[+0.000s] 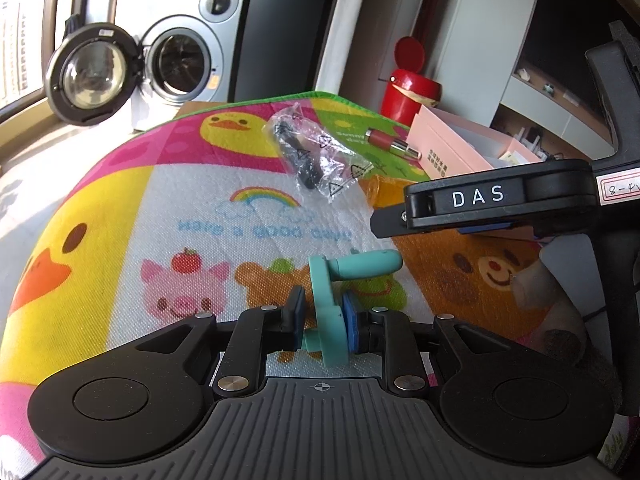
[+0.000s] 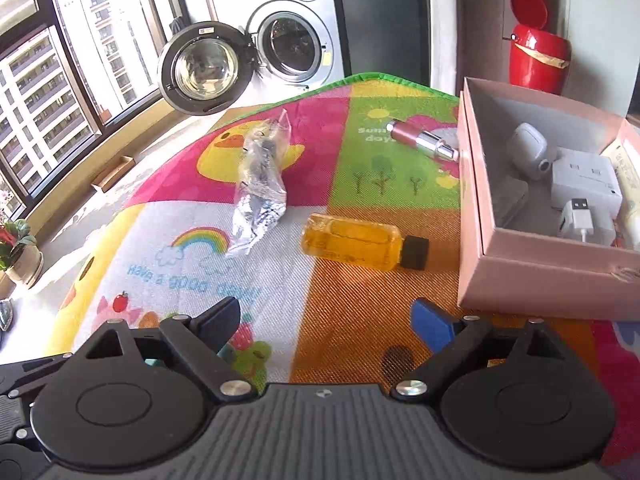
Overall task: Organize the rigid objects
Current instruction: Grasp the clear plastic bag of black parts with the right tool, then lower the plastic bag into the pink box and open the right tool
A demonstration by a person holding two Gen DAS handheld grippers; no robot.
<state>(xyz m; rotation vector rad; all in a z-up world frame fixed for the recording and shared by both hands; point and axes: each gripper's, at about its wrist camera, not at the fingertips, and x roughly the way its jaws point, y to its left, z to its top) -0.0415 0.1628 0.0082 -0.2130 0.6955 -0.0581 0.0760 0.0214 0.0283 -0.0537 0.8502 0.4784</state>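
My left gripper (image 1: 322,316) is shut on a teal plastic hook-shaped piece (image 1: 332,300), held just above the cartoon play mat (image 1: 160,216). My right gripper (image 2: 326,318) is open and empty, low over the mat, and appears at the right of the left wrist view (image 1: 480,204). Ahead of it lie an amber bottle with a black cap (image 2: 360,242), a clear plastic bag with dark parts (image 2: 260,188) and a pink and silver lipstick (image 2: 420,136). An open pink box (image 2: 520,272) at the right holds a white earbud case (image 2: 530,150), a white adapter and a USB plug.
A red bin with its lid up (image 2: 536,56) stands behind the box. A washing machine with its door open (image 2: 288,40) is beyond the mat's far edge. A window is at the left, and a potted plant (image 2: 18,248) sits on the floor.
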